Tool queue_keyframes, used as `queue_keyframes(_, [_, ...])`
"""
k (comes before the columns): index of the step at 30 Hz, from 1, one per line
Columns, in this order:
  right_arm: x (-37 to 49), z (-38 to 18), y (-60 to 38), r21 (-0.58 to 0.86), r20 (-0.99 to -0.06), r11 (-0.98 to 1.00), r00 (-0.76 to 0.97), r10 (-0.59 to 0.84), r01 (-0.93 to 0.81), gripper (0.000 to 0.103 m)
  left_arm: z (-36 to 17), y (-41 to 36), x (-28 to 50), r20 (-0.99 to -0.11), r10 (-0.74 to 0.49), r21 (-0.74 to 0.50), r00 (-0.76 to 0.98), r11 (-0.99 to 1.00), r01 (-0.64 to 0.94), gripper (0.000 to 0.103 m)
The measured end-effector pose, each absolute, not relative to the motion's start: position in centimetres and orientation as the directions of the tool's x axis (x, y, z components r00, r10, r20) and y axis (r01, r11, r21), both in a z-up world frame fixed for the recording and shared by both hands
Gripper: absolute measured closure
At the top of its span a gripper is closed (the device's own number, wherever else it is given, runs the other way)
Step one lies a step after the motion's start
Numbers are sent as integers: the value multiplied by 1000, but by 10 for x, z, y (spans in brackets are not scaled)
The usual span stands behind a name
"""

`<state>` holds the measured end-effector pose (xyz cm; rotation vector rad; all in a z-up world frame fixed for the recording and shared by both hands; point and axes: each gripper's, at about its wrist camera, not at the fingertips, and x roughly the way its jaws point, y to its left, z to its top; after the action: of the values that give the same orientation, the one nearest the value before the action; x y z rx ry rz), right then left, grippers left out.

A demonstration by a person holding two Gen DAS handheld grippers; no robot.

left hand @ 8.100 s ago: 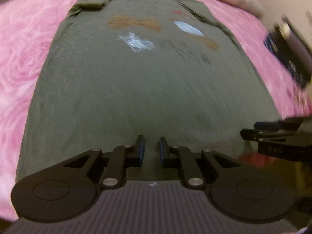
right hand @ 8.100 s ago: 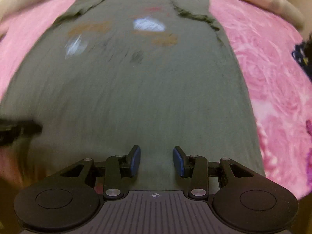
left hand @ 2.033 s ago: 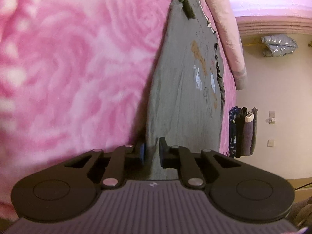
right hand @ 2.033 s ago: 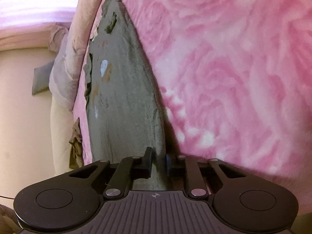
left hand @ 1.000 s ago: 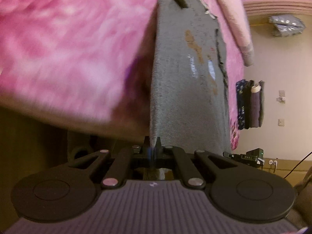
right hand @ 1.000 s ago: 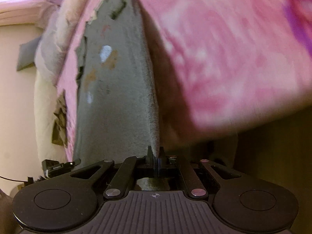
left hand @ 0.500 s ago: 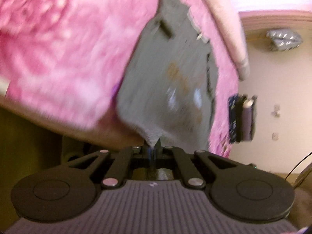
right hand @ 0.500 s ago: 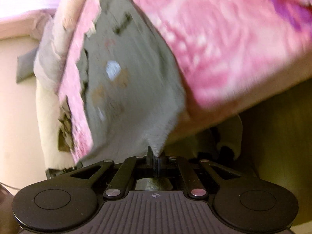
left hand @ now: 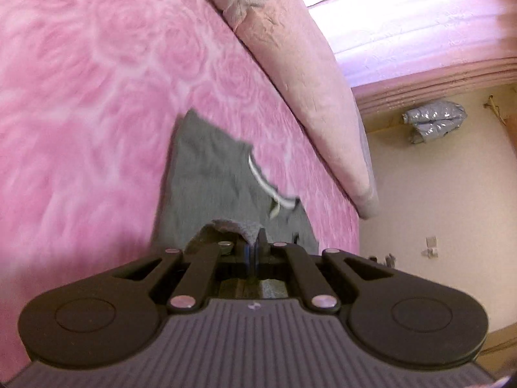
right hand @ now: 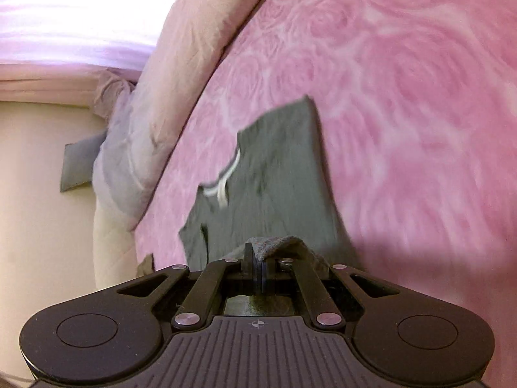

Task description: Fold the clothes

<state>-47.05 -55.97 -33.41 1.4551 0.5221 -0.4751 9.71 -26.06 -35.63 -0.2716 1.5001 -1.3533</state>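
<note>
A grey-green T-shirt (left hand: 210, 174) lies on the pink rose-patterned bedspread (left hand: 80, 97), its white-trimmed neckline toward the pillow. My left gripper (left hand: 253, 242) is shut on a bottom hem corner, carried over the shirt's upper part. In the right wrist view the same T-shirt (right hand: 278, 168) shows with its collar at the left. My right gripper (right hand: 257, 258) is shut on the other hem corner, bunched over the fingers. The printed front is hidden under the folded-over cloth.
A long pale pink pillow (left hand: 290, 64) runs along the bed's head, also in the right wrist view (right hand: 194, 48). Beyond the bed edge are a cream wall (left hand: 436, 194), a silver jacket (left hand: 433, 119) hanging, and a grey cushion (right hand: 80, 165).
Both grippers, shut on the hem corners, have swung from off the bed's foot up over the shirt toward the collar, folding the lower part onto the upper. The print is now covered.
</note>
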Motion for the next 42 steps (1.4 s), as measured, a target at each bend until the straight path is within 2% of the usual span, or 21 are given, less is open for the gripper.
queue_keyframes(7, [-437, -357, -620, 761, -649, 40, 761, 21, 648, 102, -375, -334, 116, -532, -743, -822, -406, 338, 458, 102])
queue_keyframes(10, [-429, -377, -644, 749, -662, -37, 749, 13, 662, 102, -392, -359, 121, -556, -738, -812, -382, 385, 438, 102])
queue_keyframes(12, [-426, -393, -656, 755, -651, -117, 759, -6, 646, 101, -410, -372, 128, -590, -733, -797, -338, 466, 384, 93])
queue_keyframes(14, [-427, -411, -665, 772, -621, -225, 781, -66, 595, 64, -427, -376, 138, -584, -758, -809, -289, 518, 277, 88])
queue_keyframes(15, [-430, -419, -666, 784, -601, -277, 791, -116, 555, 30, -433, -376, 143, -582, -773, -812, -251, 538, 226, 85])
queue_keyframes(16, [-433, -425, -668, 798, -579, -314, 799, -165, 514, 29, -440, -377, 149, -581, -785, -814, -213, 555, 175, 85])
queue_keyframes(19, [-441, -426, -670, 819, -560, -311, 790, -250, 482, 29, -444, -379, 159, -580, -796, -814, -173, 560, 152, 85])
queue_keyframes(22, [-447, -415, -670, 828, -560, -209, 777, -289, 520, 29, -422, -376, 151, -623, -767, -751, -156, 529, 396, 85])
queue_keyframes(25, [-437, -387, -658, 671, -690, 109, 671, -272, 734, 29, -395, -373, 132, -695, -699, -579, -165, 410, 705, 85])
queue_keyframes(28, [-416, -374, -641, 420, -797, 416, 547, -255, 806, 29, -381, -374, 108, -761, -626, -374, -170, 209, 903, 85])
queue_keyframes(31, [-403, -378, -635, 345, -821, 538, 525, -223, 769, 36, -377, -384, 77, -816, -564, -117, -131, -61, 991, 85])
queue_keyframes(34, [-392, -385, -641, 316, -823, 602, 528, -210, 733, 36, -383, -398, 63, -831, -540, -5, -132, -230, 973, 85])
queue_keyframes(37, [-381, -393, -652, 302, -817, 654, 541, -196, 693, 36, -389, -414, 62, -822, -544, 3, -170, -303, 953, 85])
queue_keyframes(42, [-362, -398, -664, 358, -803, 672, 581, -133, 649, 39, -403, -437, 68, -817, -506, -115, -276, -326, 938, 85])
